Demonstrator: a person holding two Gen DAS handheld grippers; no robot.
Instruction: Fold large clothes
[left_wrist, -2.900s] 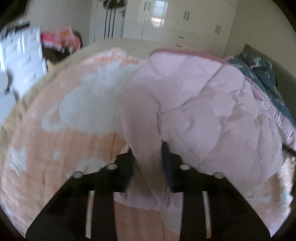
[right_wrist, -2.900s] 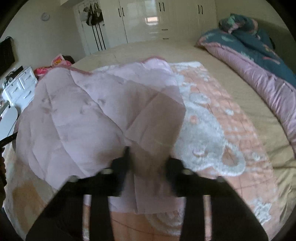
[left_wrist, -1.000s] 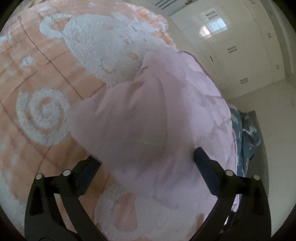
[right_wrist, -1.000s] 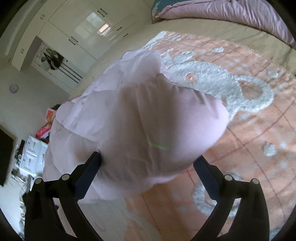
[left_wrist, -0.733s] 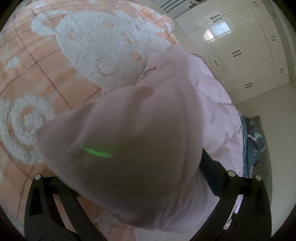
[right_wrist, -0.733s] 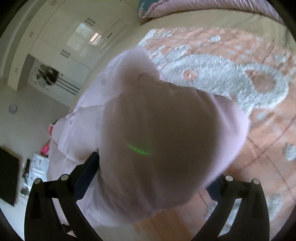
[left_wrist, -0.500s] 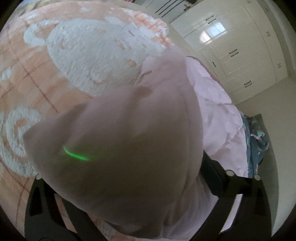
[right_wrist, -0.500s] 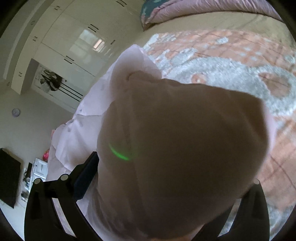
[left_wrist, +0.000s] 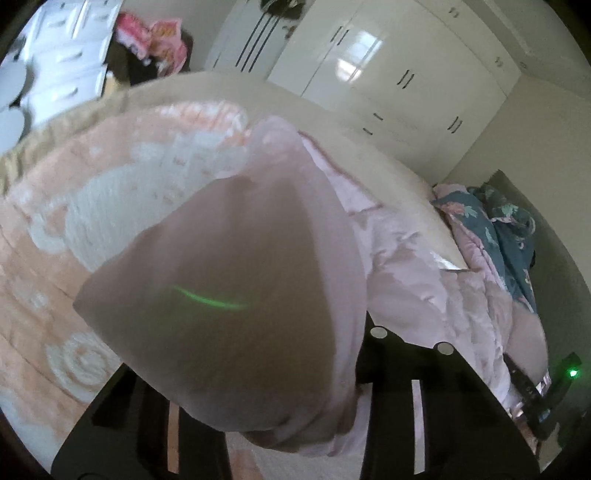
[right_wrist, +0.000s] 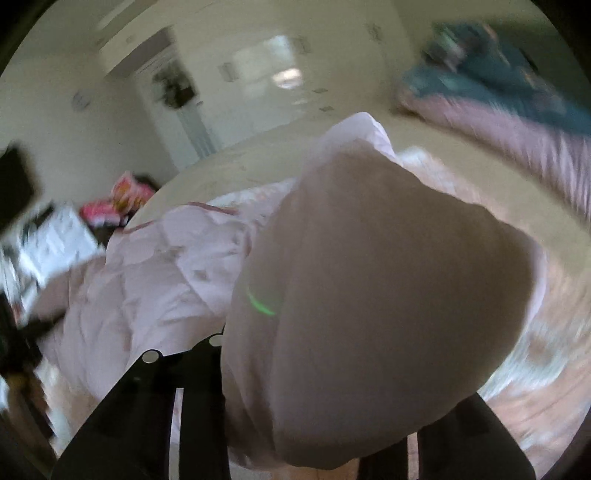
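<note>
A pale pink quilted garment (left_wrist: 424, 266) lies on the bed. In the left wrist view a bulging fold of it (left_wrist: 229, 302) fills the space between my left gripper's (left_wrist: 255, 398) black fingers and hides their tips. In the right wrist view (right_wrist: 155, 280) the same garment spreads to the left, and a big fold (right_wrist: 369, 314) covers my right gripper (right_wrist: 325, 424) the same way. Whether either gripper is closed on the cloth is hidden. The right wrist view is motion-blurred.
The bed carries an orange-and-white patterned blanket (left_wrist: 55, 206) over a beige sheet (left_wrist: 399, 173). A teal and pink duvet (left_wrist: 498, 236) is heaped at the far right. White wardrobes (left_wrist: 369, 74) line the back wall, with a white drawer unit (left_wrist: 62, 74) at left.
Both grippers have tilted up and away from the blanket, so the room shows. The pink fold has swollen to cover the fingers in both views.
</note>
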